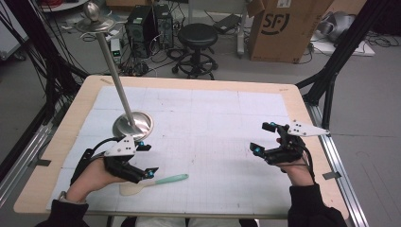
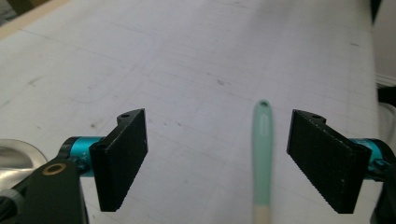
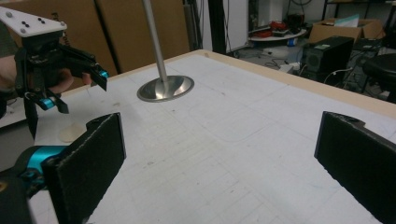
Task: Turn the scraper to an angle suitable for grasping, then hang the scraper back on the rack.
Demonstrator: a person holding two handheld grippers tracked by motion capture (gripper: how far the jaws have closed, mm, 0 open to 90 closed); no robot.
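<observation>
While both grippers' fingers stand apart, the spatula [image 1: 156,182] lies near the table's [image 1: 198,81] front edge.

High view overhead; gripper views low, sharing mat [image 1: 227,123].

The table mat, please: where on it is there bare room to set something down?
The widest bare stretch of the mat lies between the stand base and the right hand-held gripper, reaching to the far edge. The near left is crowded: spatula, left hand-held gripper and base sit close together.
</observation>
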